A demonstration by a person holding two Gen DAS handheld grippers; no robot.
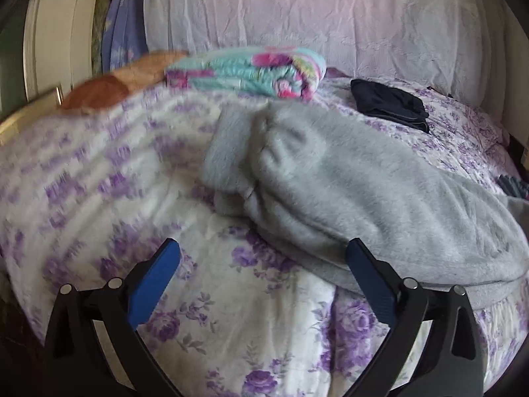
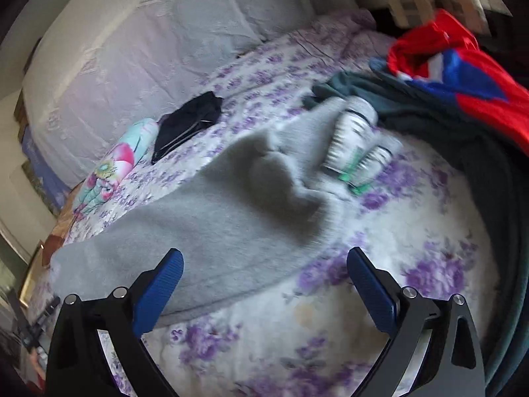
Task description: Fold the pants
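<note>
The grey fleece pants [image 1: 347,178] are laid crumpled across a bed covered by a white quilt with purple flowers [image 1: 109,178], with a bunched fold near the middle of the garment. In the left wrist view, the left tongs [image 1: 263,251] are held released, the blue pads wide apart; the right-hand pad [image 1: 367,278] is seen at the near edge of the pants, and nothing is grasped. In the right wrist view, the right tongs [image 2: 264,261] are likewise released and empty, positioned over the near edge of the pants [image 2: 211,218]. A folded floral blanket [image 1: 244,71] and a dark folded garment [image 1: 390,102] are placed at the far side of the bed, before a large pale pillow [image 1: 330,13]. A red and blue garment [image 2: 463,66] is seen on a dark green cloth [image 2: 429,106] at the far right.
</note>
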